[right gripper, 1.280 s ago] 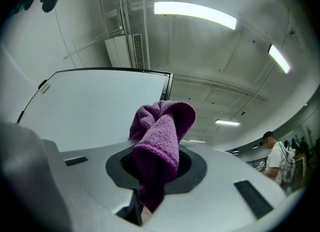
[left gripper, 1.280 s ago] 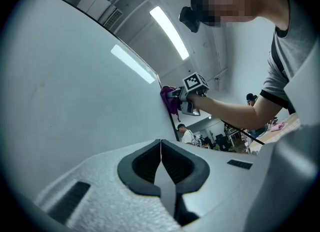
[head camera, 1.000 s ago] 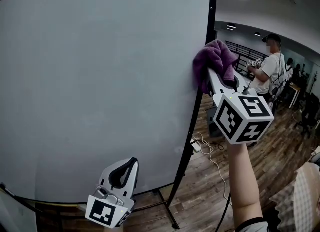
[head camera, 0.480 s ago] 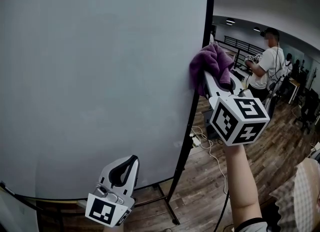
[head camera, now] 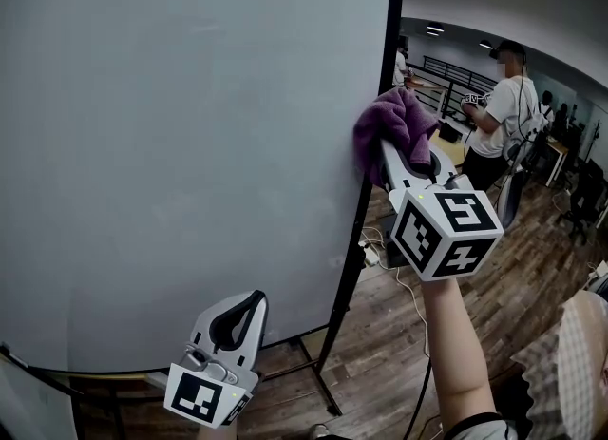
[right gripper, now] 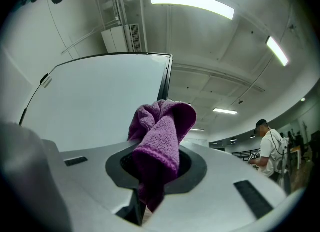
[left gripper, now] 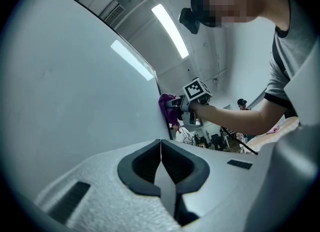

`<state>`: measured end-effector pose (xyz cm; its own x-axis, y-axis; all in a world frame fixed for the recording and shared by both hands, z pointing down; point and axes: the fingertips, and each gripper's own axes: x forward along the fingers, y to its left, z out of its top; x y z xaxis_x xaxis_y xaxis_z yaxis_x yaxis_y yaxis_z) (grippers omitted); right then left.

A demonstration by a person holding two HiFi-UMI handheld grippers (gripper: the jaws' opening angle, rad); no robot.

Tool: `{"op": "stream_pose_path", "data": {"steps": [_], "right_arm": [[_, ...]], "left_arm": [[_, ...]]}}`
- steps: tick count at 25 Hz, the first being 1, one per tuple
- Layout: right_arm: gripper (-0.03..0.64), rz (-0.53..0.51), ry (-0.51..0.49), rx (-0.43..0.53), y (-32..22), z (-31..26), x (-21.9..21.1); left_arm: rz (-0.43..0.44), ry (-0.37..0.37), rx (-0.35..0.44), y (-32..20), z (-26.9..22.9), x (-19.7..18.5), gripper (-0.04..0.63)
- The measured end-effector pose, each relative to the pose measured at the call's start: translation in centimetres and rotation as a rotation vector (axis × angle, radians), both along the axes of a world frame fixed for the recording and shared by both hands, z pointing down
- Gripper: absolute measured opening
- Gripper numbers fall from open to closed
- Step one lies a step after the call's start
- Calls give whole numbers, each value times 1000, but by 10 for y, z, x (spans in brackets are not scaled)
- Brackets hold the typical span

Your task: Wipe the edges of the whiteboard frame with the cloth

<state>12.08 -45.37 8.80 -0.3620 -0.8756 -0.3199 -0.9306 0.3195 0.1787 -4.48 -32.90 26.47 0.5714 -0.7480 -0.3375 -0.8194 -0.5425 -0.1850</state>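
Cloth [head camera: 397, 123], purple and nubby, sits clamped in right gripper [head camera: 390, 157] against black frame [head camera: 390, 48]; left gripper [left gripper: 160, 151] closed.

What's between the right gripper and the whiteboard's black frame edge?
Only the purple terry cloth, held by the right gripper against the black frame edge; head view shows it.

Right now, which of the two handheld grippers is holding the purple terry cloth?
The right gripper, clamped on the purple cloth at the whiteboard's black right frame edge; the left gripper hangs lower, jaws together, empty.
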Motion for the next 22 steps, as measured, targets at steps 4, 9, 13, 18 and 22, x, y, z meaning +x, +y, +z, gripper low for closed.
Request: {"op": "stream_pose_path", "data": {"steps": [4,9,13,18,22], "right_arm": [[60,3,-3,-19,-1,9,-1],[60,13,-8,-38,-2,16,-2],[60,21,-17,-46,-3,25,0],[60,33,-34,-54,-3,36,0],[60,42,-41,-71,-3,47,0]], "left_arm": [[12,3,-4,0,1,0,21],[25,4,-9,2,-1,0,21],[27,5,-17,2,4,-1,21],[26,10,-27,3,7,-6,21],[29,13,-34,4,8,-9,20]]}}
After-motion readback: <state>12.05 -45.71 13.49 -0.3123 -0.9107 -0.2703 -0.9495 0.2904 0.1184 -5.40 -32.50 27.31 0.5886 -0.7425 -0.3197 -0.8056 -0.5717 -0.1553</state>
